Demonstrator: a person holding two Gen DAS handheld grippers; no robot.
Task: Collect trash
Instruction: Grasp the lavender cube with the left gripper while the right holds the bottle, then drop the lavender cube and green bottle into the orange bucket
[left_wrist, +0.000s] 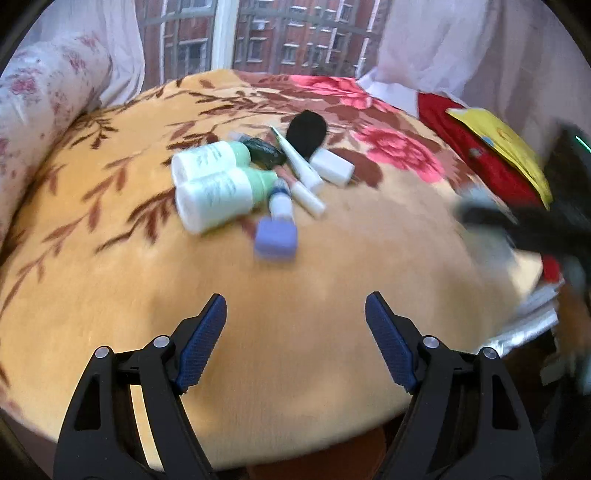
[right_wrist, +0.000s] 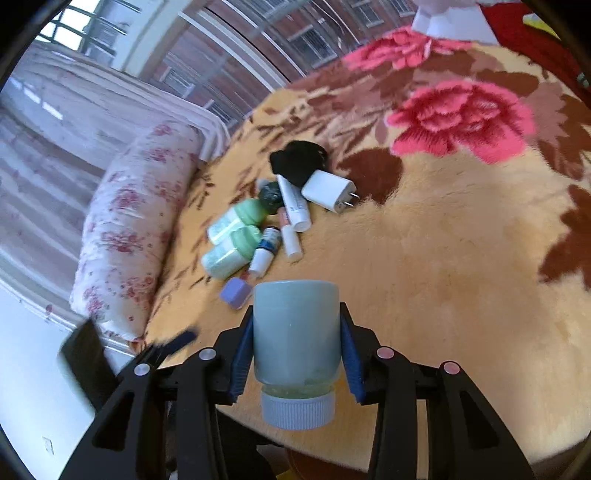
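Note:
My right gripper (right_wrist: 296, 308) is shut on a pale grey-green bottle (right_wrist: 295, 332) with a white ribbed cap, held above the orange floral blanket (right_wrist: 424, 295). Farther back on the blanket lies a pile: two white bottles with green caps (left_wrist: 218, 184), a small blue-labelled bottle (left_wrist: 280, 199), white tubes (left_wrist: 301, 166), a purple cube (left_wrist: 275, 240), a white plug charger (left_wrist: 332, 166) and a black cloth lump (left_wrist: 306, 133). My left gripper (left_wrist: 295, 295) is open over bare blanket, short of the pile, with nothing between its fingers. The right gripper shows as a dark blur (left_wrist: 517, 221) at the right edge of the left wrist view.
A floral bolster pillow (left_wrist: 40, 110) lies along the left side of the bed. A red cloth (left_wrist: 480, 155) and a yellow bag (left_wrist: 506, 144) sit at the right. A window with white curtains is behind. The blanket's front edge (left_wrist: 295, 446) drops off just below the grippers.

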